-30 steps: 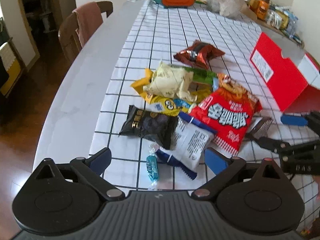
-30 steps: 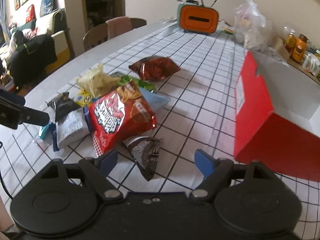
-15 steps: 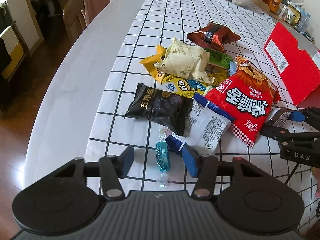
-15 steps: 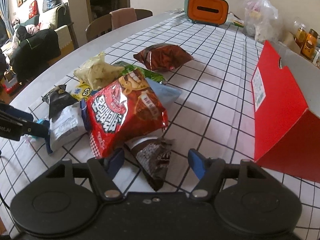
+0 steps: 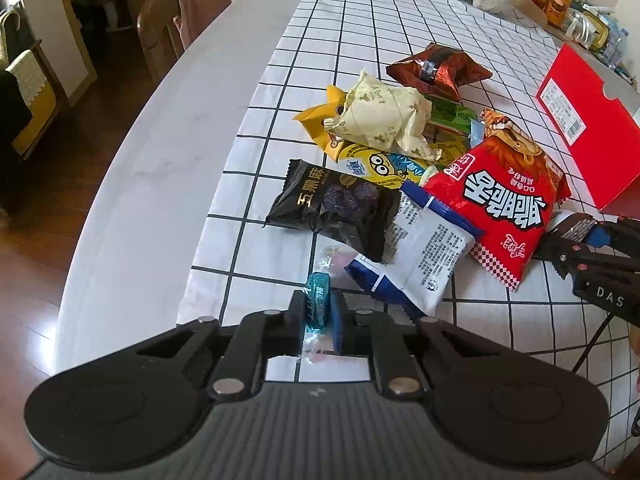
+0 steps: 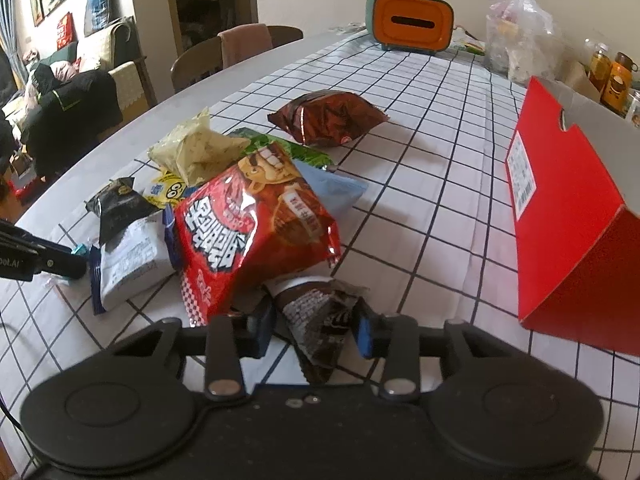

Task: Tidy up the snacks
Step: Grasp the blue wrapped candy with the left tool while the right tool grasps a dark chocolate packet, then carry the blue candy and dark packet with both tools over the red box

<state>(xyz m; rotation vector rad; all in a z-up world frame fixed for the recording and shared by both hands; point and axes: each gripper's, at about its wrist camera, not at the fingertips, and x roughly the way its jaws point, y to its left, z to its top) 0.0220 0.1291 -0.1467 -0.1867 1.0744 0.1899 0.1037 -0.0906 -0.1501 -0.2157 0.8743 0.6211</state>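
Blue candy pinched by left fingers, right fingers closing on brown packet

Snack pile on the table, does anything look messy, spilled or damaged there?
Nothing is spilled or visibly torn. The snack pile is a jumble: packets overlap at odd angles, and the red bag lies on the brown packet. The red box lies tipped on its side.

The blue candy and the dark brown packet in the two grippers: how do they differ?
The blue candy is much smaller than the dark brown packet. The candy is a shiny twist-wrap with clear ends; the packet is a crinkled printed pouch. The candy lies apart from the pile; the packet's far end is tucked under the red bag. Both sit between gripper fingers, still on the tablecloth.
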